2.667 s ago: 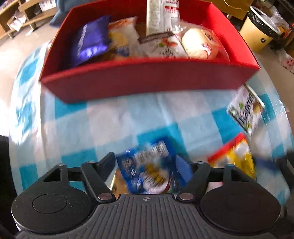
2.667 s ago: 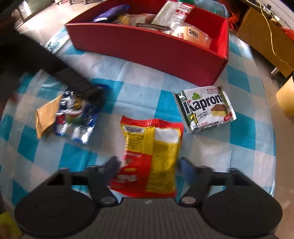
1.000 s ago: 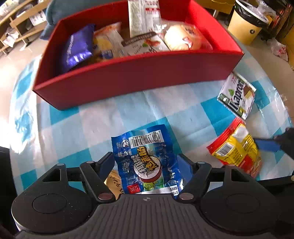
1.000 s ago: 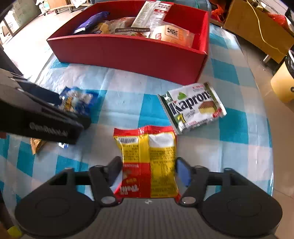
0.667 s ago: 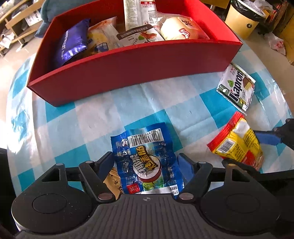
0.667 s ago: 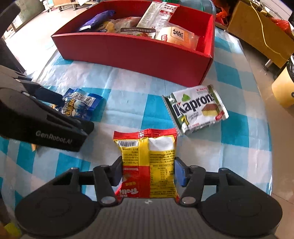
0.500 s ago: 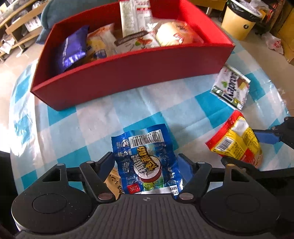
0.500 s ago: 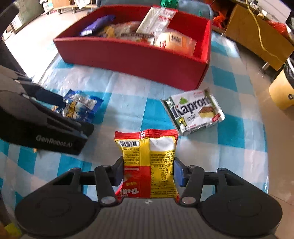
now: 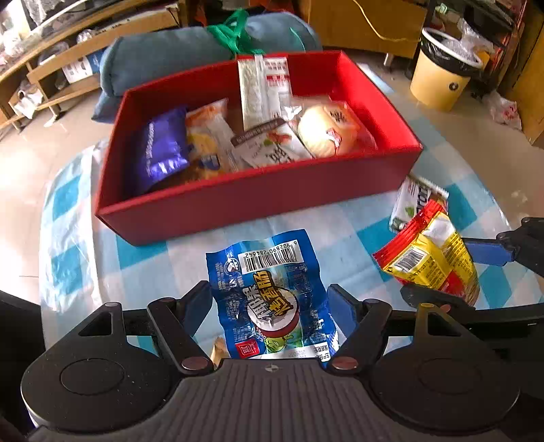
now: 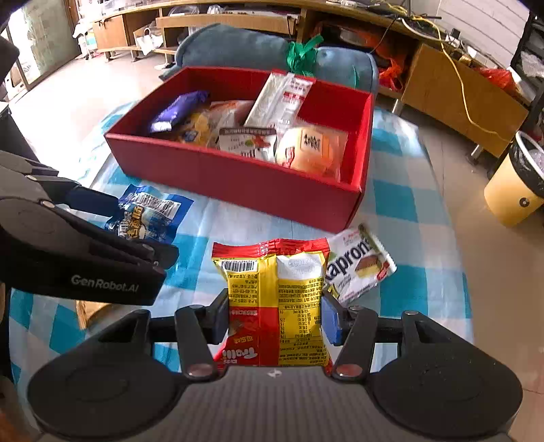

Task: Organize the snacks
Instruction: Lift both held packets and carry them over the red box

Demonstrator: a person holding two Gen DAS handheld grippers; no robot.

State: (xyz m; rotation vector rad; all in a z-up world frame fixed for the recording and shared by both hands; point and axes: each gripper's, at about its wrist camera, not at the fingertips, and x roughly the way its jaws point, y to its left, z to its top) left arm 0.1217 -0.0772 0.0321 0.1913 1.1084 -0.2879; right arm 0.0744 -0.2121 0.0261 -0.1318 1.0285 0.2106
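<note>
Lived-in home room, cluttered: tiled floor, long wooden shelving along the wall stuffed with bags and boxes, loose yellow cable, lined yellow waste bin, rolled blue bedding bundle beyond the far edge of a checked-cloth table.

Left gripper: you point it steeply down; its jaws stand fairly wide with the blue snack packet between the blue pads, which sit at the packet's two edges.
Left grip: your packet hangs clear of the cloth, so the pads hold it.
Right gripper: you tilt it steeply down too; its jaws have just been closing and now press both sides of the yellow and red snack bag.
Right grip: your bag stands upright between the pads, lifted off the cloth.
Relation: your two grippers sit side by side, near each other, left one beside the right one's left edge.
</note>
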